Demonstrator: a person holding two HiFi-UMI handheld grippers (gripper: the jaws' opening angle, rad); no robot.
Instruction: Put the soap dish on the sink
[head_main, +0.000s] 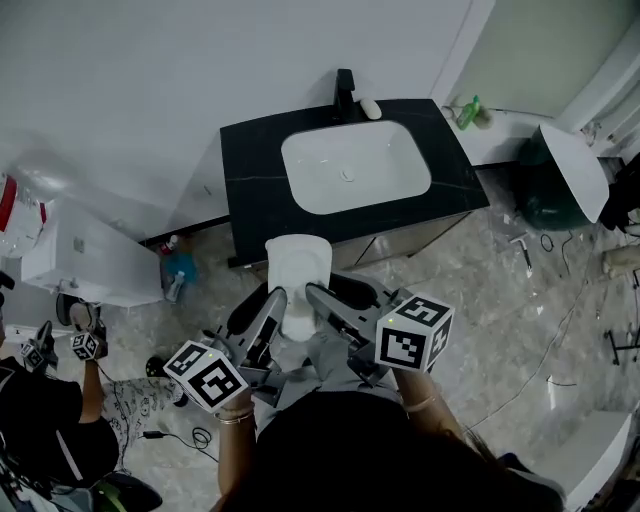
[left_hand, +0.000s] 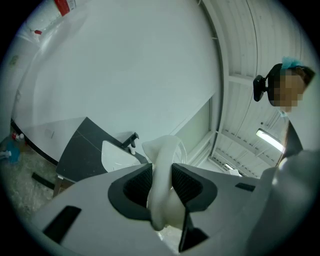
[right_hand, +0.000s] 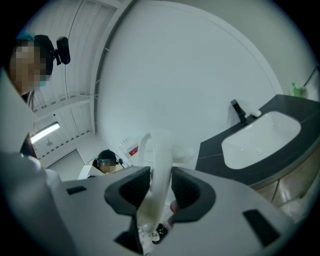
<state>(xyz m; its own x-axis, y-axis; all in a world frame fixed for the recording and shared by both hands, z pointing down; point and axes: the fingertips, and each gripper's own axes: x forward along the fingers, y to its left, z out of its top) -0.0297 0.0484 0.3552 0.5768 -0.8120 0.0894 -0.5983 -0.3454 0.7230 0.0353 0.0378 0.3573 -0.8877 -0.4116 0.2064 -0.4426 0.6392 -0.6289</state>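
Note:
A white soap dish (head_main: 298, 268) hangs in the air just in front of the black sink counter (head_main: 258, 160) with its white basin (head_main: 355, 167). Both grippers hold it from opposite sides. My left gripper (head_main: 277, 300) is shut on the dish's left rim, where the dish (left_hand: 162, 172) is pinched between the dark pads. My right gripper (head_main: 318, 298) is shut on the right rim of the dish (right_hand: 159, 172). A black faucet (head_main: 344, 95) stands behind the basin, seen also as the faucet (right_hand: 238, 110) in the right gripper view.
A small white object (head_main: 370, 108) lies beside the faucet. A green bottle (head_main: 469, 111) sits on a white ledge at the right. Another person (head_main: 50, 430) crouches at the lower left near a white cabinet (head_main: 90, 260). Cables run across the marble floor (head_main: 520, 330).

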